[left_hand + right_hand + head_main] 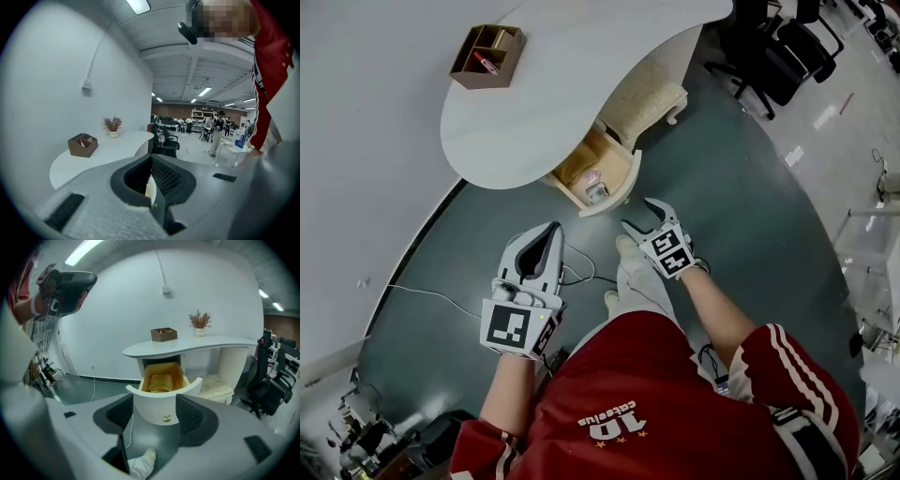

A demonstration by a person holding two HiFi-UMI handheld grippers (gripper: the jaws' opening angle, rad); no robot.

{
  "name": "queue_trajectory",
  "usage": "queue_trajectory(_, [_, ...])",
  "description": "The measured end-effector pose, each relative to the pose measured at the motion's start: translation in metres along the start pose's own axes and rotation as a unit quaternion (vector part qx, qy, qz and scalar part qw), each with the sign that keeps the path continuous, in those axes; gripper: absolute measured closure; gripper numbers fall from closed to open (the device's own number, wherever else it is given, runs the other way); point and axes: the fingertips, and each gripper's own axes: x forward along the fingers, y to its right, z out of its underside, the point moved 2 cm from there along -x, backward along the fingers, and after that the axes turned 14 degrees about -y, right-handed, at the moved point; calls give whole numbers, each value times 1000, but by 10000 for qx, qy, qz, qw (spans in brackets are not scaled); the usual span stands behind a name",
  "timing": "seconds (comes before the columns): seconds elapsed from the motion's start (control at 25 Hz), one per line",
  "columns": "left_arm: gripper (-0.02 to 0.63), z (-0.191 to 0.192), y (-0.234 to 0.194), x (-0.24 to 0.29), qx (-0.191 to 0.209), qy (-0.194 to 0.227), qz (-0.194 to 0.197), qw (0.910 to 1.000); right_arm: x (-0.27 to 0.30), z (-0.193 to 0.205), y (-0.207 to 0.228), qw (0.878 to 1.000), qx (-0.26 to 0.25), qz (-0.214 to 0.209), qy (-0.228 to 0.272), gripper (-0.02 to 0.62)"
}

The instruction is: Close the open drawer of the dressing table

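A person in a red jersey stands on a dark green floor (741,187), looking steeply down at a white dressing table with a curved, kidney-shaped top (534,103). Under the tabletop, the wooden-lined drawer with a curved white front (622,190) is pulled well out toward the person, so the task has not yet been done.

The right gripper (638,215) has its jaws spread and empty. It hangs near the drawer front without touching it. From its own view the drawer front (161,399) sits framed between the two jaws, with a small brass knob (165,418) low at its centre and a folded yellowish cloth (160,380) lying inside. This alignment suggests the right gripper is lined up to push the front straight in.

The left gripper (550,232) has its jaws pressed together, holding nothing. It is held back and to the side (apparently out of the way, since a push needs one tool).

A brown wooden organiser box (487,56) sits on the tabletop, well apart from the drawer.
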Motion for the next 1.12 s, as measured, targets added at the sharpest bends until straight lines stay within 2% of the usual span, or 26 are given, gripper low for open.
queue_trajectory(0.4, [601, 8, -10, 54, -80, -398, -2, 9992, 73, 39, 27, 9979, 44, -87, -635, 348])
queue_trajectory(0.56, [601, 10, -2, 69, 17, -544, 82, 9985, 94, 50, 32, 9968, 32, -156, -783, 356])
queue_trajectory(0.68, [601, 18, 0, 81, -64, -705, 196, 9973, 103, 57, 39, 9949, 123, -232, -971, 368])
queue_trajectory(0.8, [601, 26, 1, 85, -70, -853, 223, 9961, 117, 66, 42, 9933, 222, -318, -1089, 381])
queue_trajectory(0.96, [601, 38, 8, 84, -114, -973, 244, 9949, 129, 71, 42, 9914, 255, -461, -1198, 437])
queue_trajectory(1.12, [601, 52, 14, 80, -162, -1170, 333, 9924, 139, 70, 41, 9903, 161, -369, -1327, 439])
